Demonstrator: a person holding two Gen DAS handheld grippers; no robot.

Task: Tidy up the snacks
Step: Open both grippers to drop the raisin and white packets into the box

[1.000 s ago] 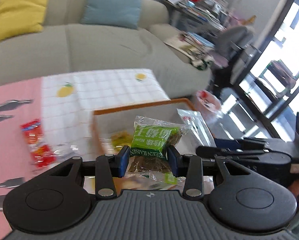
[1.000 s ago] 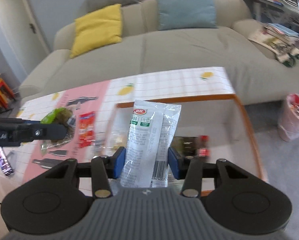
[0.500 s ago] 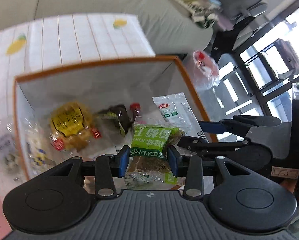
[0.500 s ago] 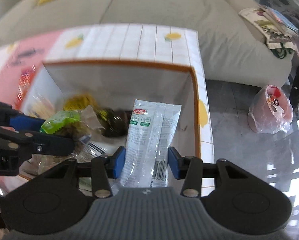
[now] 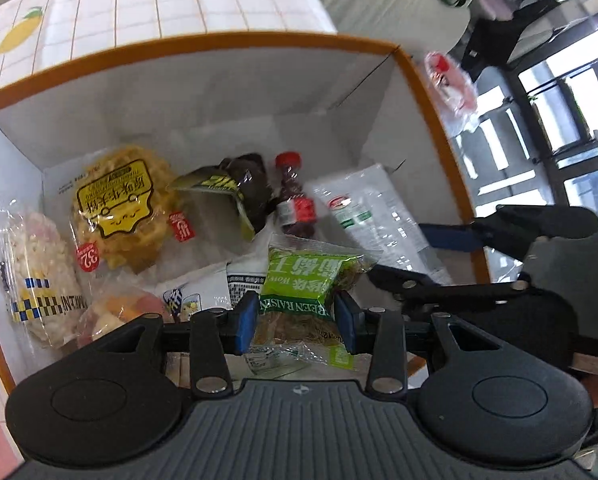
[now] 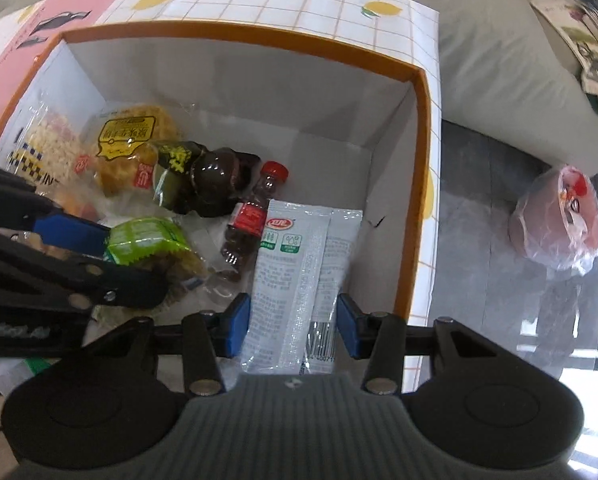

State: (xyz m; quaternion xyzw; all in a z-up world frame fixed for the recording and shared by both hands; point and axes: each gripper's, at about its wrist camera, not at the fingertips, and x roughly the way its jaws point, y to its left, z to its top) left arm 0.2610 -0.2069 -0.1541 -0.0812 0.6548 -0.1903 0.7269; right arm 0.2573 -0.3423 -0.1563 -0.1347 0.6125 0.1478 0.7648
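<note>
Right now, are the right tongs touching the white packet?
Touching. The right wrist view shows the blue pads of the right tongs pressed against both long edges of the white packet, held over the open box.

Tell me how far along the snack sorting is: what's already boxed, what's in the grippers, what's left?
Done: the orange-rimmed box already holds a yellow-labelled cake, a dark wrapped snack, a small red-capped bottle and more packets. In hand: the left gripper clamps a green raisin packet, the right gripper a white sachet, both over the box. Left: releasing them; any snacks outside the box are out of view.
</note>
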